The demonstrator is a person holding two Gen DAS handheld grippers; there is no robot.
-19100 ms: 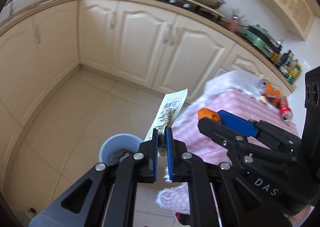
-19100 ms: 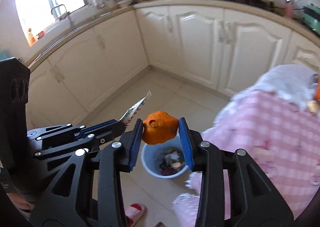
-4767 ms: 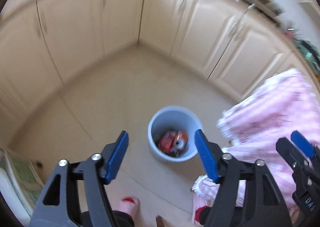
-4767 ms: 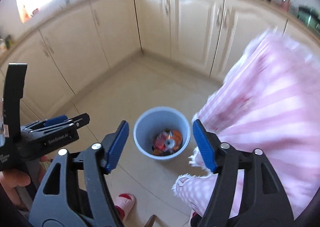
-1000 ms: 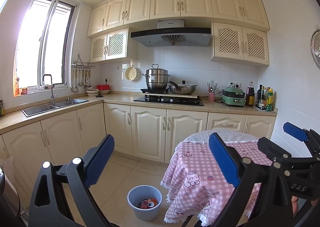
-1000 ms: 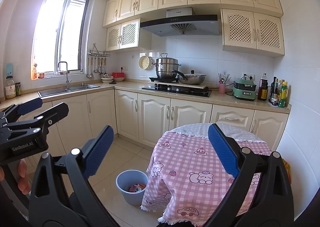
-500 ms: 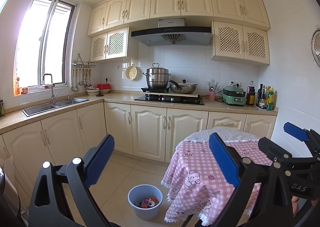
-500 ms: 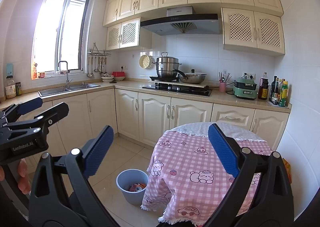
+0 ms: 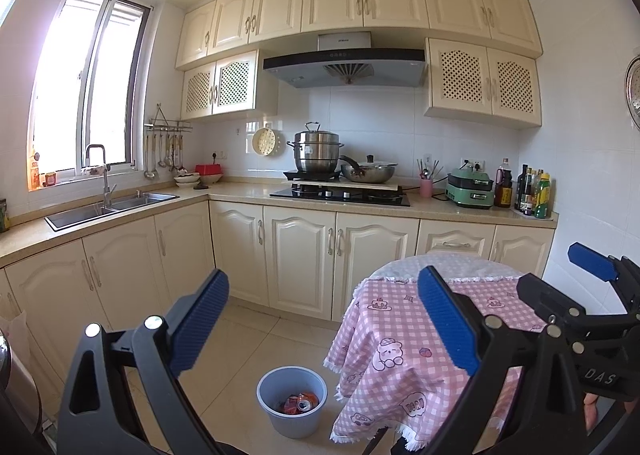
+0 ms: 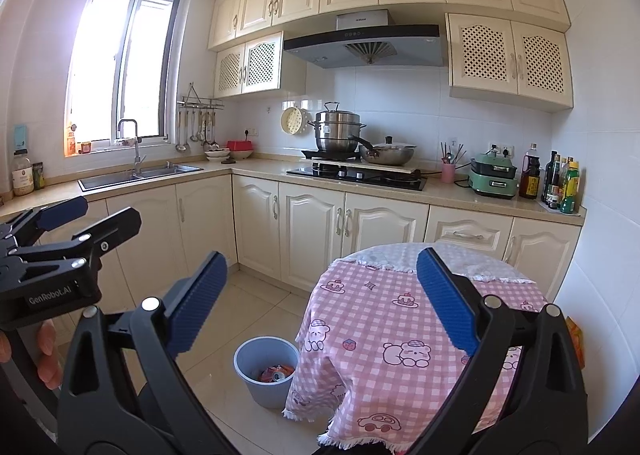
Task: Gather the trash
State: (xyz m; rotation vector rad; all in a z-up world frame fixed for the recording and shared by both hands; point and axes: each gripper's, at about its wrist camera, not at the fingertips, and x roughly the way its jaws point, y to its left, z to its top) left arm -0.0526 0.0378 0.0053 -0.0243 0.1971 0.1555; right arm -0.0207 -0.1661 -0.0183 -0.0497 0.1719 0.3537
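A light blue bin (image 9: 291, 401) stands on the tiled floor beside the round table (image 9: 404, 355), with crushed cans and other trash (image 9: 299, 403) inside it. It also shows in the right wrist view (image 10: 266, 370). The table's pink checked cloth (image 10: 384, 331) has nothing on it. My left gripper (image 9: 323, 315) is wide open and empty, held high and back from the bin. My right gripper (image 10: 322, 297) is wide open and empty too. Each gripper shows at the edge of the other's view.
Cream cabinets (image 9: 300, 255) run along the back and left walls. A sink (image 9: 108, 207) is at the left, a stove with pots (image 9: 340, 191) in the middle, bottles (image 9: 532, 195) at the right. Tiled floor (image 9: 248, 339) lies between cabinets and table.
Over the last second nothing has visibly moved. Earlier, my grippers held a wrapper and an orange peel over the bin; now both are open, empty and drawn back.
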